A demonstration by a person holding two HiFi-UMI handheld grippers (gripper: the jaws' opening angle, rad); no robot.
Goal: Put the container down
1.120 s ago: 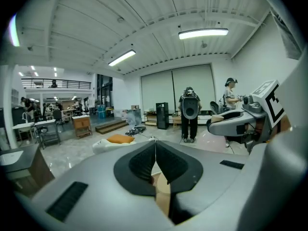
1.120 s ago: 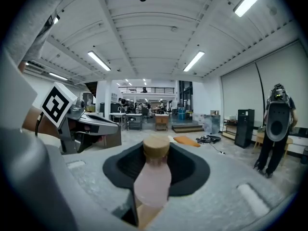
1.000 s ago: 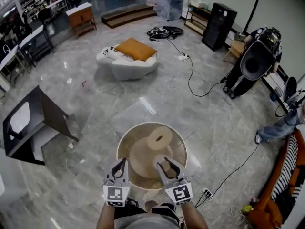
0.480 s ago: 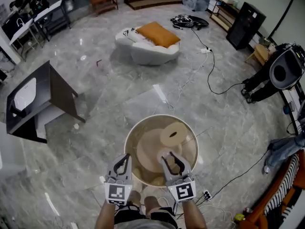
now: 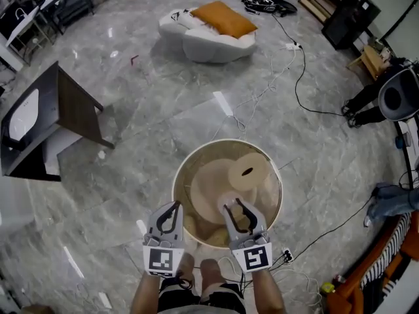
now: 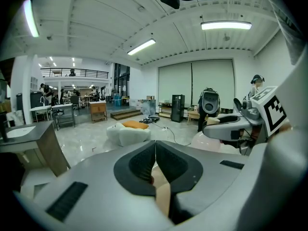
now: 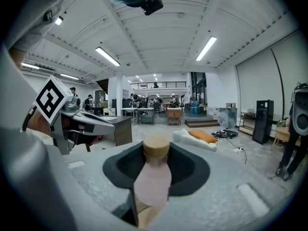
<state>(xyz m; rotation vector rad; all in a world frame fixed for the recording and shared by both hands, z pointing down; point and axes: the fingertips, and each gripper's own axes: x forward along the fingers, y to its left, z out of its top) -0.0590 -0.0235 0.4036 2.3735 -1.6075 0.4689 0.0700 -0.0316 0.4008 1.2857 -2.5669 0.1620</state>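
My right gripper (image 5: 231, 205) is shut on a small pale pink container (image 7: 154, 179) with a tan cork-like lid (image 7: 157, 146). The container stands upright between the jaws. In the head view it shows as a pinkish shape (image 5: 222, 199) over the near part of a round, glass-topped table (image 5: 196, 154). A tan ring-shaped piece (image 5: 247, 172) shows on or under the glass further back. My left gripper (image 5: 174, 206) hovers beside the table's near left rim, its jaws pressed together (image 6: 155, 150) with nothing in them.
A dark desk (image 5: 62, 110) stands at the left and a white sofa with an orange cushion (image 5: 209, 28) at the back. Cables (image 5: 294, 70) run across the marble floor. A power strip (image 5: 285, 256) lies near my feet. A person's legs (image 5: 393, 198) are at the right.
The head view has tilted down and shifted, so the table sits higher and further right in the frame. Both grippers keep the same stance, and the container stays in the right one.
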